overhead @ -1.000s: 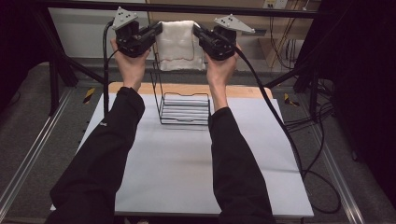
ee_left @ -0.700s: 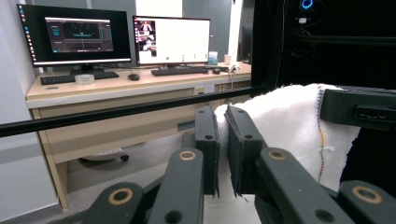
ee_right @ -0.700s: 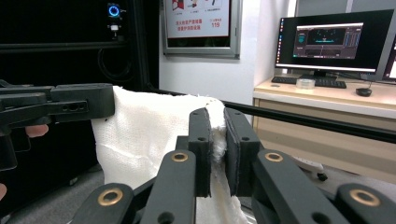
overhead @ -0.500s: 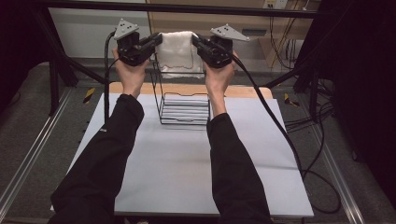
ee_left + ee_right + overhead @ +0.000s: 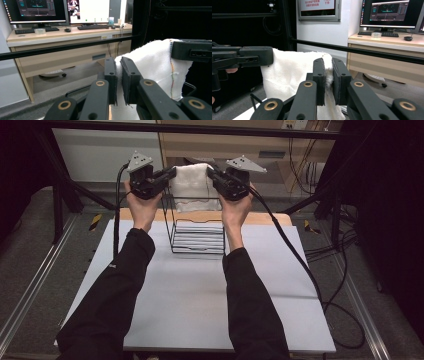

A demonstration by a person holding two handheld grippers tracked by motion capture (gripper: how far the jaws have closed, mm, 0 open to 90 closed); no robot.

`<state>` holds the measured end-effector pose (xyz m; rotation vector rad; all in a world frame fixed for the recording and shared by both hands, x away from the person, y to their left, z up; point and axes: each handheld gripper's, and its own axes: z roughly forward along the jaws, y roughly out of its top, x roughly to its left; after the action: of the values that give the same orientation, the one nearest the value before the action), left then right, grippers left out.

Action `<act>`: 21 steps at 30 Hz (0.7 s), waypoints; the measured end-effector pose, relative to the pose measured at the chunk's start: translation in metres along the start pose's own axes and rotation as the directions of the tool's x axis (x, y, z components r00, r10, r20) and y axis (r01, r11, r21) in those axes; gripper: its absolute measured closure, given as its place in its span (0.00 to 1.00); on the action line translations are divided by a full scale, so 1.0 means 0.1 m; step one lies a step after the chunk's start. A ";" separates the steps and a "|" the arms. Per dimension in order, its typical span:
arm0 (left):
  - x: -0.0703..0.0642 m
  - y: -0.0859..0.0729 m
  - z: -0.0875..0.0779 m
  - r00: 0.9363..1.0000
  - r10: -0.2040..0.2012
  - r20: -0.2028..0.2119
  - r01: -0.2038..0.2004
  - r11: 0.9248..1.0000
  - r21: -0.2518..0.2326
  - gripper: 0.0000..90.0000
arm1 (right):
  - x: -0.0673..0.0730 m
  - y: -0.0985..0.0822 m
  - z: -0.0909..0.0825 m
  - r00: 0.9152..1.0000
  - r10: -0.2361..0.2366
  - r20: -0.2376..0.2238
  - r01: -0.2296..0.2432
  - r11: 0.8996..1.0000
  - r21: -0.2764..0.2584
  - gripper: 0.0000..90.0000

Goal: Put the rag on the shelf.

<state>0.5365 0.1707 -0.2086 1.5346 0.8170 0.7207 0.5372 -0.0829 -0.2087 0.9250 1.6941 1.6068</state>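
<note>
White towel (image 5: 192, 184) hangs in the air above the far part of the table, stretched btwn both grippers, its lower edge dropping behind the top of the wire rack (image 5: 198, 236); cloth is a coarse white weave w/ a thin coloured stitch line running down one side, seen in the left gripper view (image 5: 160, 67); in the right gripper view it shows as a wide draped sheet (image 5: 292, 72).

Left gripper (image 5: 167, 174) pinches the towel's left top corner; its jaws are pressed onto the cloth w/ just the fabric's thickness btwn them, as the left gripper view shows (image 5: 119, 75). Right gripper (image 5: 214, 174) pinches the right top corner the same way; jaws clamped on a fold of cloth in its own view (image 5: 328, 75). Both grippers point inward toward each other, roughly level, each w/ a grey three-cornered plate on top and a black cable trailing down.

Left hand (image 5: 142, 209) and right hand (image 5: 235, 212) grip the bodies from below; black sleeves run back to the bottom edge of the high view.

Rack is black wire, open-topped, standing upright on the white table (image 5: 190, 305) near its far edge, directly under the towel; a wooden strip (image 5: 270, 218) lies behind it.

Farther out: a desk w/ monitors (image 5: 37, 10), keyboards, a mouse; black frame bars around the table; grey floor w/ cables at the right.
</note>
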 end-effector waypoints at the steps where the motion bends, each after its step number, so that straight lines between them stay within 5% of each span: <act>1: 0.00 -0.01 -0.01 1.000 0.001 0.002 -0.001 1.000 0.000 0.92 | 0.00 -0.01 -0.01 1.000 0.000 -0.002 0.000 1.000 0.000 0.91; 21: -0.08 -0.08 -0.19 1.000 0.003 0.029 -0.004 1.000 0.024 0.92 | 0.10 -0.10 -0.14 1.000 -0.004 -0.020 0.004 1.000 0.015 0.91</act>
<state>0.5156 0.1750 -0.2145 1.5653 0.8044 0.6921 0.5189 -0.0827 -0.2169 0.9149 1.7228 1.6075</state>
